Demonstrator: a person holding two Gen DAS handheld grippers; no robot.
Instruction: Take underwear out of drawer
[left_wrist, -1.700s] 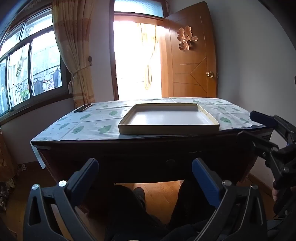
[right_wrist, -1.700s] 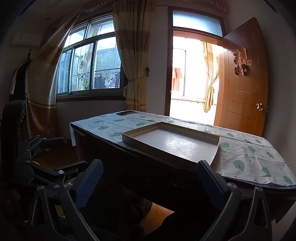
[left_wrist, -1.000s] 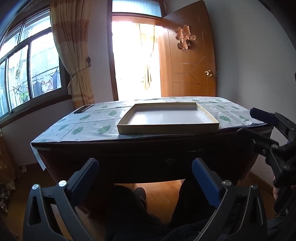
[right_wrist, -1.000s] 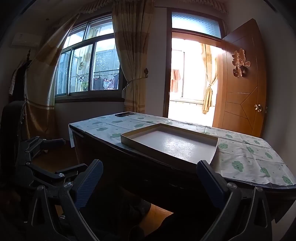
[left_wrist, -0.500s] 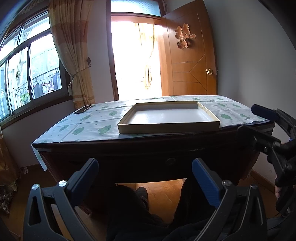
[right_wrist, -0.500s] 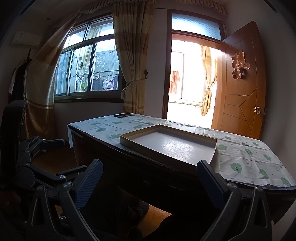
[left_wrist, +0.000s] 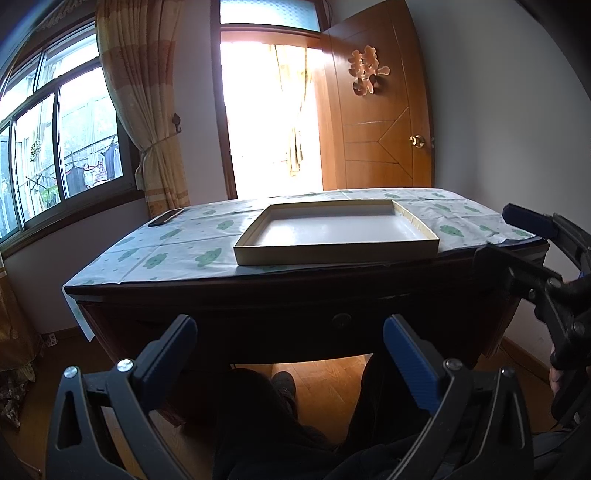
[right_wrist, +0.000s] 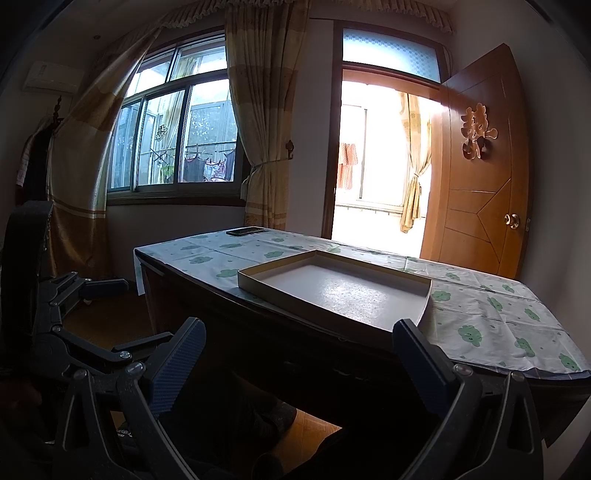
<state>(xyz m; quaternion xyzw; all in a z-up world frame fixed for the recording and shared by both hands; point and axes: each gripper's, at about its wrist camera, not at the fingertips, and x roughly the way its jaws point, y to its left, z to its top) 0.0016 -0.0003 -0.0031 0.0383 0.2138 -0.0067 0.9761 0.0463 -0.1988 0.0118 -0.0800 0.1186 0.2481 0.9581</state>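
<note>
A dark wooden desk stands ahead, its front drawer (left_wrist: 295, 321) shut, with a round knob (left_wrist: 340, 319). The drawer front is dark in the right wrist view (right_wrist: 306, 354). No underwear shows. My left gripper (left_wrist: 290, 350) is open and empty, held low in front of the drawer. My right gripper (right_wrist: 299, 354) is open and empty, to the right of the left one; it also shows at the right edge of the left wrist view (left_wrist: 546, 266). The left gripper shows at the left of the right wrist view (right_wrist: 74, 295).
A shallow cardboard tray (left_wrist: 336, 251) lies empty on the patterned tablecloth (left_wrist: 166, 251). A phone (left_wrist: 166, 218) lies at the far left corner. The person's legs (left_wrist: 266, 417) are under the desk. A window, curtain and open door (left_wrist: 380, 122) stand behind.
Both grippers have drifted slightly; the desk sits a little higher in view. Both stay open and empty.
</note>
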